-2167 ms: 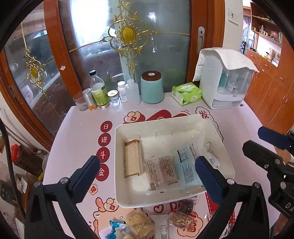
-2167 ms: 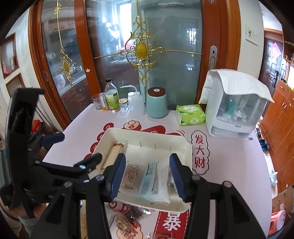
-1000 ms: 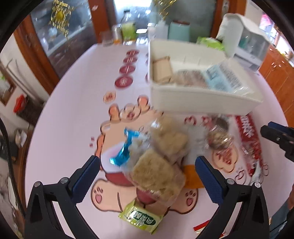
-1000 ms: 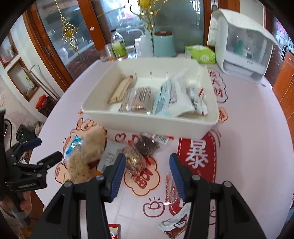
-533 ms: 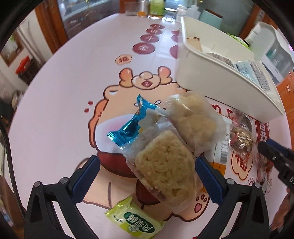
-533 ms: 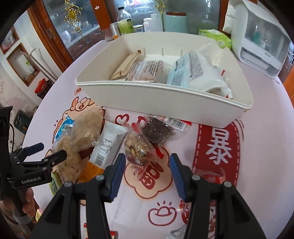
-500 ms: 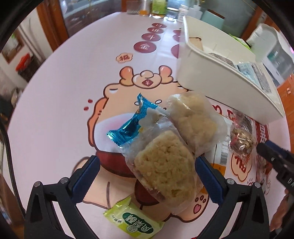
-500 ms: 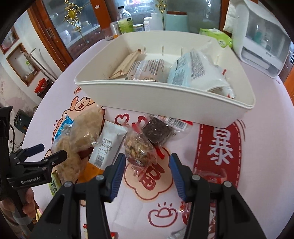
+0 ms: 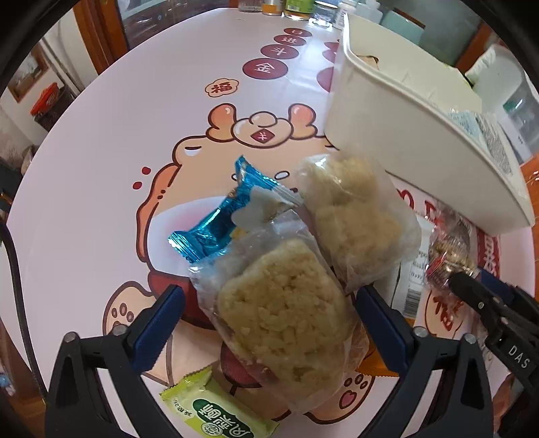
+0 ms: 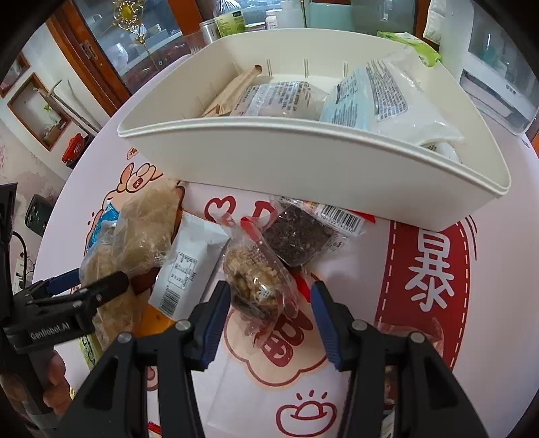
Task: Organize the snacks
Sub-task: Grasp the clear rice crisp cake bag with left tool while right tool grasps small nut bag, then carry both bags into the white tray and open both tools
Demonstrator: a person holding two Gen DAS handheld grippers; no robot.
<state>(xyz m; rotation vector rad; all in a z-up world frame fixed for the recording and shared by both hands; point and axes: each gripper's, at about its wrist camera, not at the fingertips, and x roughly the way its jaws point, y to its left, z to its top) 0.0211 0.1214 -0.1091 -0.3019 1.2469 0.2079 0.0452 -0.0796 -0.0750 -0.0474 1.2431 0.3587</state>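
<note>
A white tray holds several wrapped snacks; it also shows in the left wrist view. In front of it loose snacks lie on the table. My left gripper is open, its fingers either side of a clear-wrapped rice cake. A second rice cake and a blue packet lie just beyond. My right gripper is open around a clear-wrapped nut bar. A dark seed bar and a white packet lie beside it.
A green packet lies near the left gripper. The left gripper shows in the right wrist view. Bottles and jars stand behind the tray, a white dispenser at the far right. More packets lie at the table's near right edge.
Both grippers have come down and forward from above the tray to the loose snacks. The left fingers now flank the rice cake, the right fingers the nut bar.
</note>
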